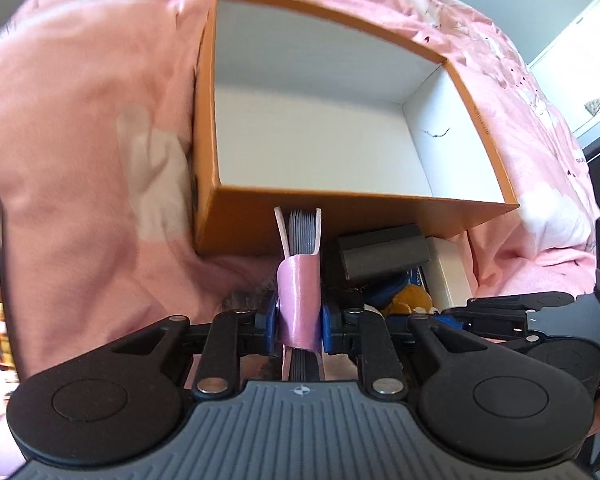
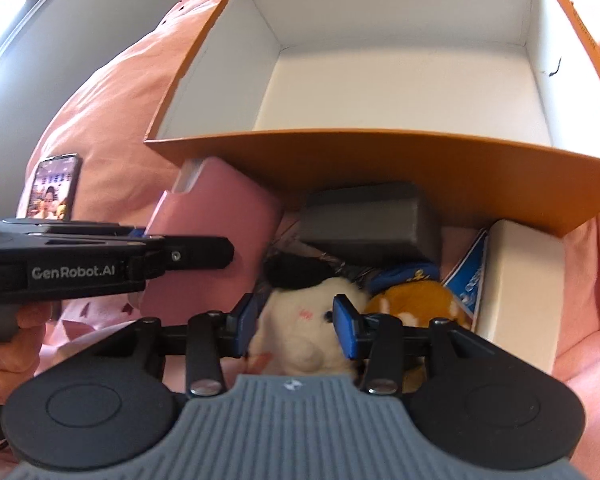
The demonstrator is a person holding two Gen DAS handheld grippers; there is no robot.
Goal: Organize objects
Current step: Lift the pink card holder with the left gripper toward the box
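Pink card wallet (image 1: 299,280) is being gripped upright by left tongs (image 1: 299,320), long axis pointing ahead at orange box (image 1: 236,216) just beyond; right tongs (image 2: 294,326) are being closed on white plush (image 2: 300,332).

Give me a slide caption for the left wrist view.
Left gripper holds pink card wallet before empty orange box.

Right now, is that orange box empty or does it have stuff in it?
Empty: both views show only the bare white floor and walls inside the orange box; the items lie outside, in front of it.
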